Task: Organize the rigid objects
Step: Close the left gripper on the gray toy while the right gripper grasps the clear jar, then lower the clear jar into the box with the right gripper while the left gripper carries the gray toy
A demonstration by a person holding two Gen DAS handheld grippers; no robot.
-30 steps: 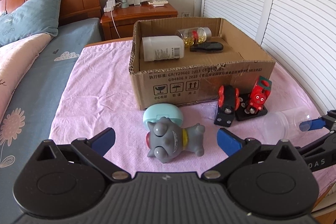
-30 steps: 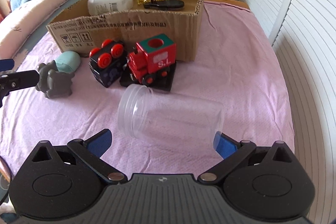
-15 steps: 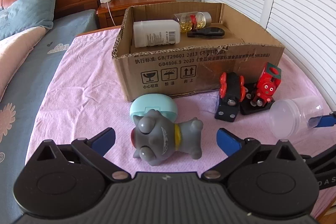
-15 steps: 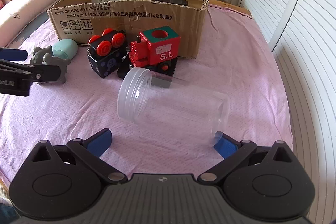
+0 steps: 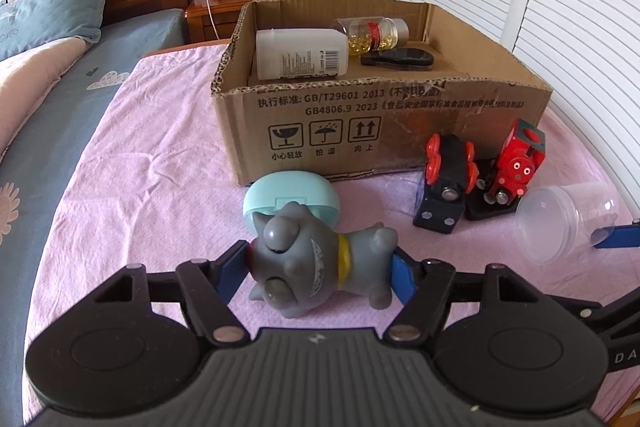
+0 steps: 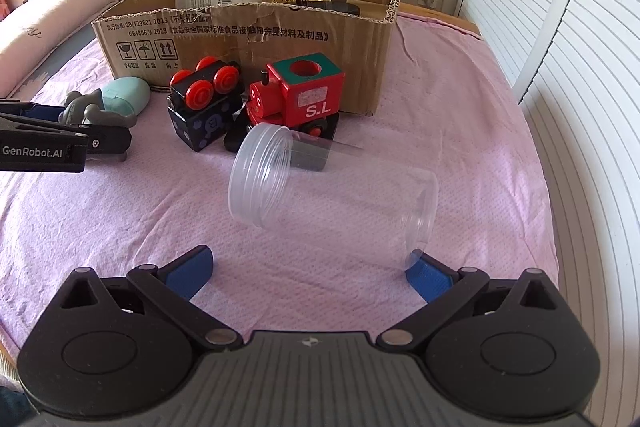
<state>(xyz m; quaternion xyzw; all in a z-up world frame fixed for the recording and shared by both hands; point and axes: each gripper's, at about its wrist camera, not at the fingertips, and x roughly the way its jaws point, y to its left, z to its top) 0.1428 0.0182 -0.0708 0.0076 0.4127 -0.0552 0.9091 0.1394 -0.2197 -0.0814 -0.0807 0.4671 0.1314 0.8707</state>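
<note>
Left gripper clamped on the grey toy, head and tail against its blue pads, on the pink cloth in front of the cardboard box — right gripper fingers spread wide around the clear jar lying on its side, right pad touching its base.

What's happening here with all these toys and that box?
Someone is tidying toys on a pink cloth using two handheld grippers. The left gripper has its fingers closed on a grey toy figure lying beside a mint case. The right gripper is open around a clear plastic jar lying on its side. The cardboard box already holds bottles; the red toy train sits outside it.
</note>
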